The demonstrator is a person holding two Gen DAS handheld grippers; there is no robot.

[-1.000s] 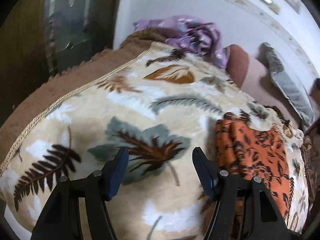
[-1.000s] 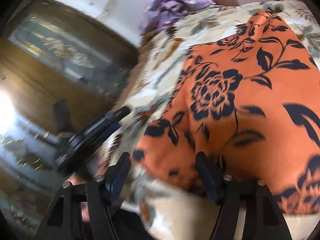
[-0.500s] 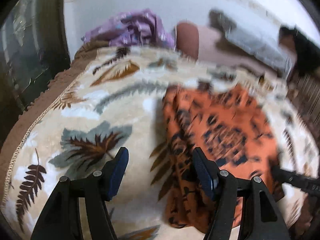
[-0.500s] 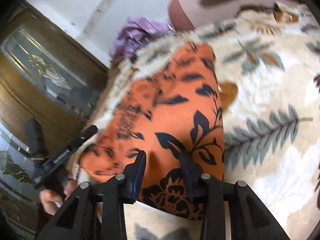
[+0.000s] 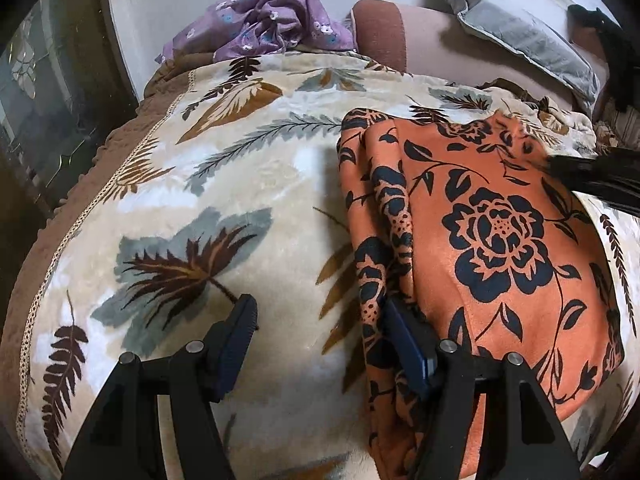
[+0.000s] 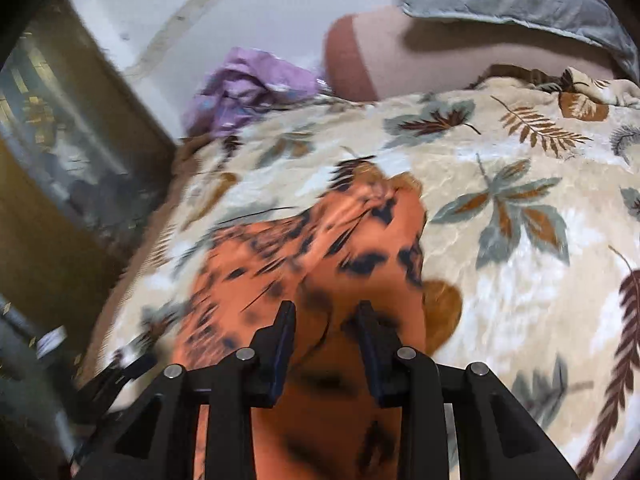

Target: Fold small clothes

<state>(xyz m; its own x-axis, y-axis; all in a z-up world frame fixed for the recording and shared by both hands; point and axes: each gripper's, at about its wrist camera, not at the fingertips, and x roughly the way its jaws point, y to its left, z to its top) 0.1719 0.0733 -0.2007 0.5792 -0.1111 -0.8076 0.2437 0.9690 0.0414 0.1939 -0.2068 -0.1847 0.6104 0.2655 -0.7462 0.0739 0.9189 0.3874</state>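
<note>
An orange garment with a black flower print (image 5: 492, 240) lies on a cream leaf-patterned blanket (image 5: 224, 184), right of centre in the left wrist view. My left gripper (image 5: 320, 344) is open and low over the blanket, its right finger at the garment's bunched left edge. My right gripper (image 6: 325, 340) has its jaws partly closed around a raised fold of the same garment (image 6: 328, 256), which is blurred with motion. The right gripper also shows at the right edge of the left wrist view (image 5: 592, 178).
A crumpled purple garment (image 5: 264, 20) lies at the far end of the bed. A brown-and-pink bolster (image 5: 404, 36) and a grey pillow (image 5: 520, 36) sit by the white wall. A dark wooden cabinet (image 6: 60, 152) stands off the bed's left side.
My left gripper swung right until the orange garment reached its right finger. My right gripper narrowed from wide open and took up a fold of the garment, drawing it back.
</note>
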